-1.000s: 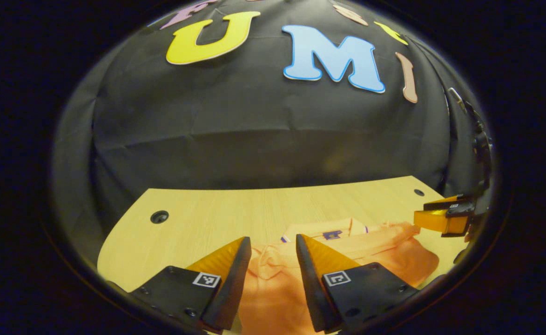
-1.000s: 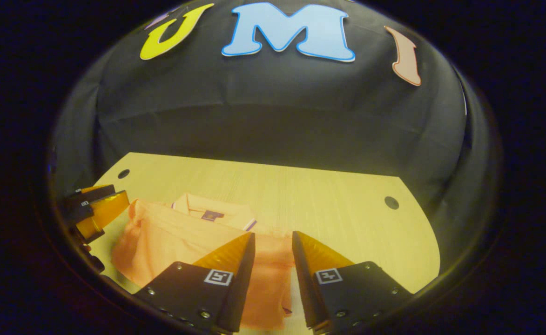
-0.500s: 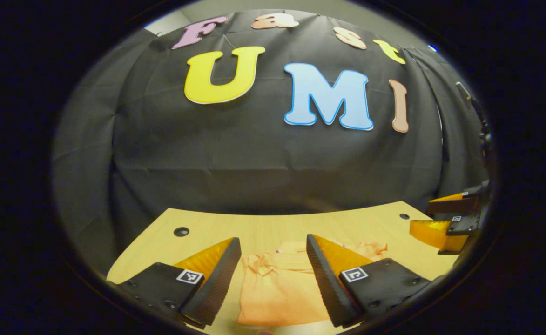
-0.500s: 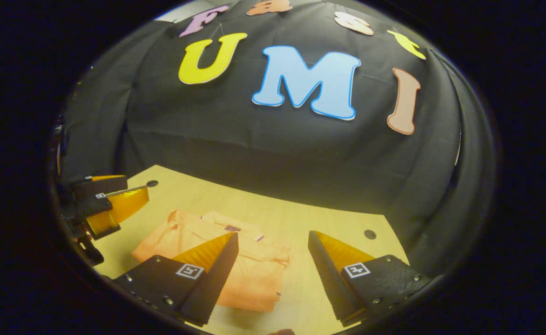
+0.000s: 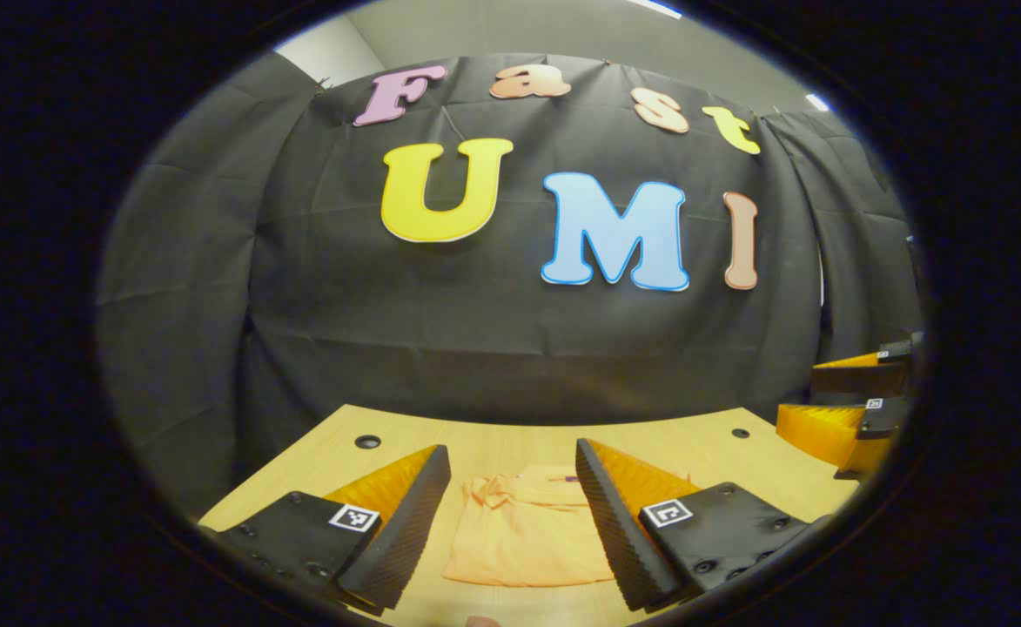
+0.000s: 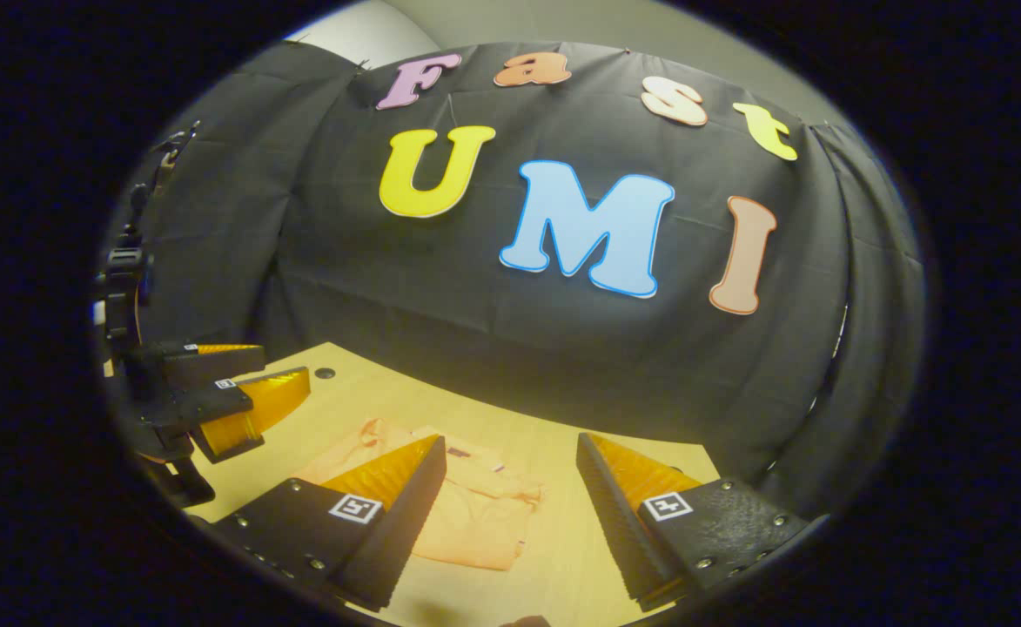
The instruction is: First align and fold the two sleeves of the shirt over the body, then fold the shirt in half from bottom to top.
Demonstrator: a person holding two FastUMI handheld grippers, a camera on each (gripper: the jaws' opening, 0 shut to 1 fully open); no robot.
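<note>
An orange shirt (image 5: 523,535) lies folded into a compact rectangle on the wooden table (image 5: 510,440), collar toward the booth wall. My left gripper (image 5: 510,470) hangs open above and in front of it, nothing between its fingers. In the right gripper view the same folded shirt (image 6: 475,514) lies below my right gripper (image 6: 510,453), which is open and holds nothing. The left gripper (image 6: 253,379) appears at the left edge of that view, and the right gripper (image 5: 845,401) at the right edge of the left gripper view. Both stand apart from the shirt.
The table has small round holes (image 5: 367,441) near its far corners (image 5: 740,433). Black cloth hangs as a wall right behind the table's far edge (image 6: 510,409). Bare wood (image 6: 580,557) lies to the right of the shirt.
Both grippers have opened, let go of the shirt and risen back from it. The shirt now looks smaller and lies folded flat on the table.
</note>
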